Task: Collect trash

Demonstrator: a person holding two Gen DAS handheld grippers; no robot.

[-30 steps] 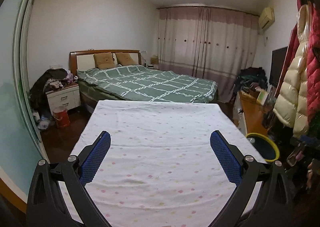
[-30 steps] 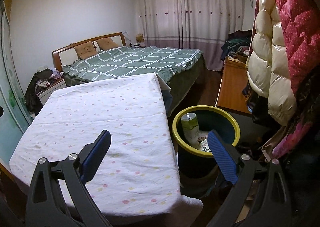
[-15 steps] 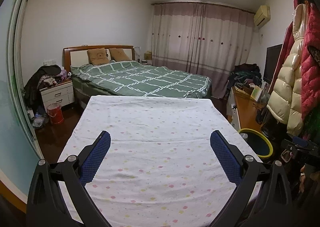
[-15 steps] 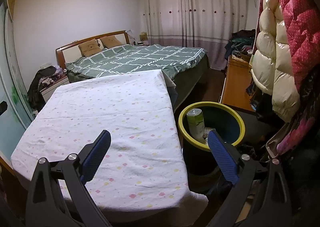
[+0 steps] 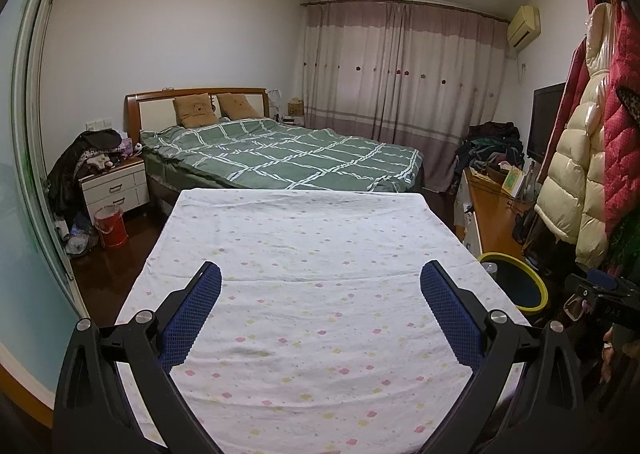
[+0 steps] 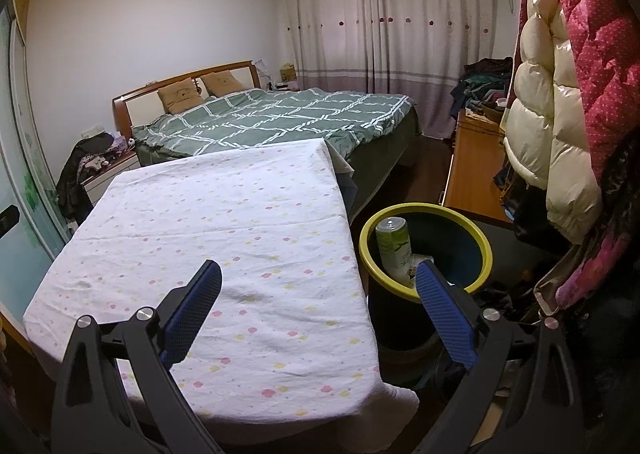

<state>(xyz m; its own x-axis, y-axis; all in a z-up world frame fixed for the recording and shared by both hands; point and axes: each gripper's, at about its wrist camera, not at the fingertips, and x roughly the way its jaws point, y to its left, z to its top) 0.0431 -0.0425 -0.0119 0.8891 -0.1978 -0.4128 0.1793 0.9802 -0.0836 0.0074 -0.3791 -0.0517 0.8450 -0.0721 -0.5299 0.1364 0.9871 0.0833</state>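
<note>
A dark bin with a yellow rim stands on the floor at the table's right side; its rim also shows in the left wrist view. Inside it a green drink can stands upright beside some paper. My right gripper hovers open over the table's right front corner, its right finger in front of the bin. My left gripper is open above the middle of the table with nothing between its fingers. The table under its white dotted cloth carries no objects.
A bed with a green checked cover stands beyond the table. Hanging coats crowd the right side, above a wooden cabinet. A nightstand with clothes and a red bucket sit at far left. A second gripper shows at right.
Both grippers have drawn back and risen a little, so more of the table and room shows. Both remain open and empty.
</note>
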